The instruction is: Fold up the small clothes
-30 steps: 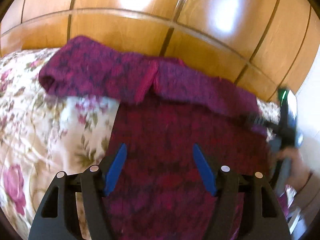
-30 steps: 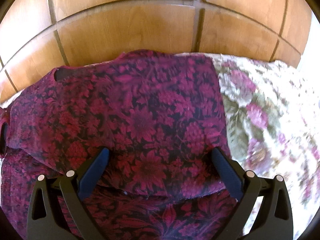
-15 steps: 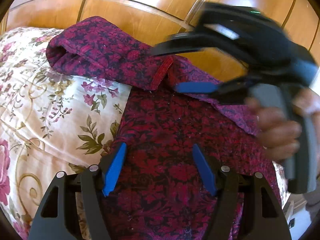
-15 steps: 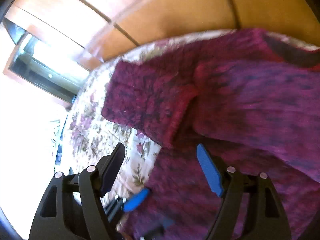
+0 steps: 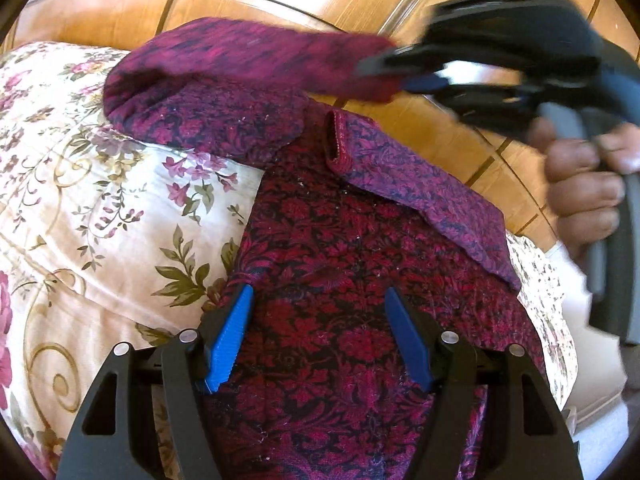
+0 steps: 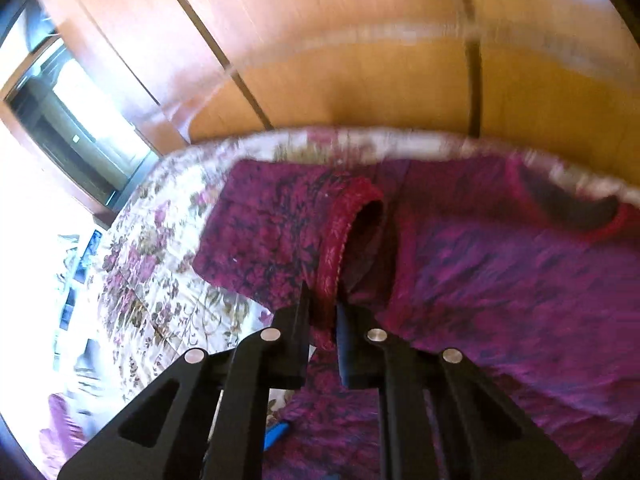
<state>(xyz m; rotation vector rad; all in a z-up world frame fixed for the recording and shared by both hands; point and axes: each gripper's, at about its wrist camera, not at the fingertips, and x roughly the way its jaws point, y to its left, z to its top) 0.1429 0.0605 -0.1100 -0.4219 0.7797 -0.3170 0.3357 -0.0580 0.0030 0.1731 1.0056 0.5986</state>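
Maroon floral garment (image 5: 360,300) under left gripper (image 5: 320,316), fingers (image 5: 232,332) spread, grasping nothing; right gripper (image 6: 322,312) just clamped onto sleeve cuff (image 6: 336,248); window (image 6: 68,128) seen only from right wrist

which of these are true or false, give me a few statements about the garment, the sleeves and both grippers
1. The right gripper is shut on the sleeve cuff. True.
2. The left gripper grips the garment. False: its fingers stand open over the cloth.
3. The garment lies on a floral bedspread. True.
4. The garment is plain blue. False: it is dark red with a flower pattern.
5. The other sleeve is folded across the body. True.
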